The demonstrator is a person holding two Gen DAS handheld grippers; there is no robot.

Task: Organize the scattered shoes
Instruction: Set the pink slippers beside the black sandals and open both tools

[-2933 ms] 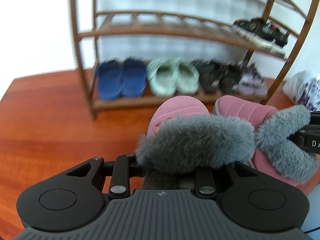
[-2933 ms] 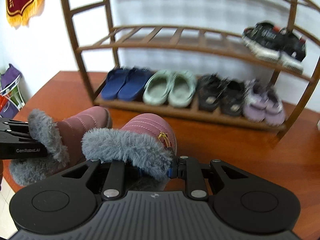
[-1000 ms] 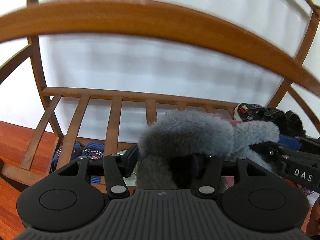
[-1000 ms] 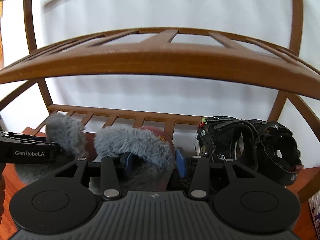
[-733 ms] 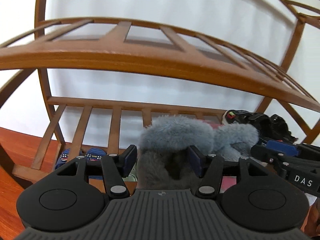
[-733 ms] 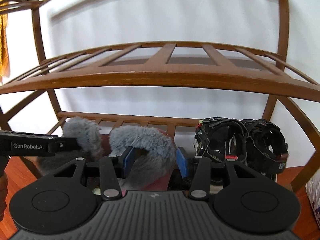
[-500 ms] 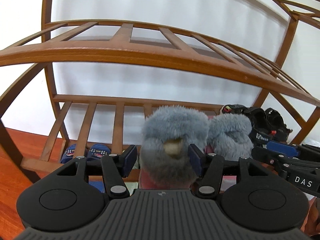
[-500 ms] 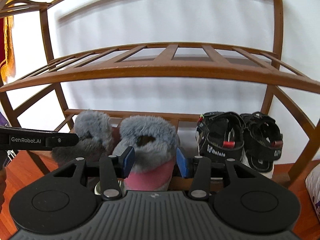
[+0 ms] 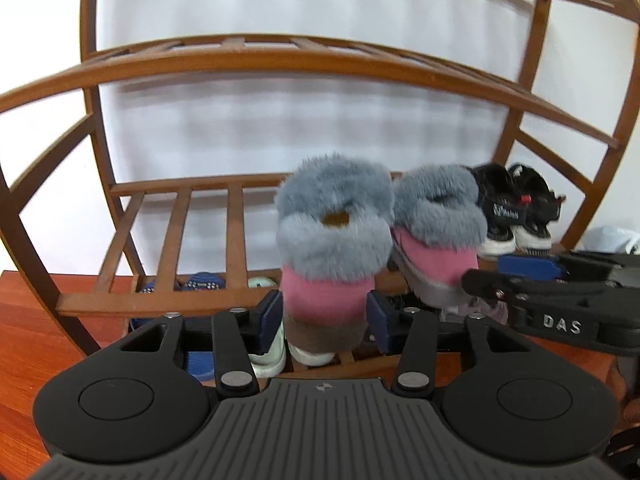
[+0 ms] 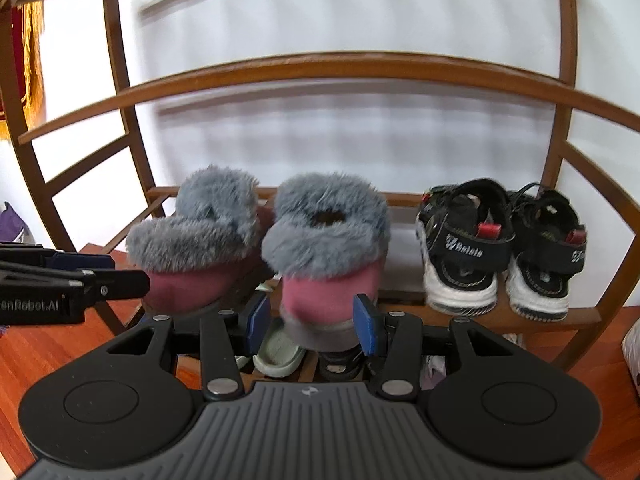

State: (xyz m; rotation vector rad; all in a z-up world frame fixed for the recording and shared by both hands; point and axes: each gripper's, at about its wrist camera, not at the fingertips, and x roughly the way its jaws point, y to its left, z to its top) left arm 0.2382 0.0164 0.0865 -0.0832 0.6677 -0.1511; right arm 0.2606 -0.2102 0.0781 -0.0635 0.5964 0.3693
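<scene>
On the rack (image 9: 168,300) shelf, two pink boots are seen side by side, heels outward; the left boot (image 9: 332,260) stands between the spread fingers of the left gripper (image 9: 325,316), ungripped; the right boot (image 10: 328,256) is likewise framed by the open right gripper (image 10: 307,318), nothing held; black sandals (image 10: 500,248) are set furthest right.

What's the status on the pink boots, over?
Left gripper open, right gripper open. Both pink boots standing on the middle shelf, beside the black sandals. Nothing blocking.
</scene>
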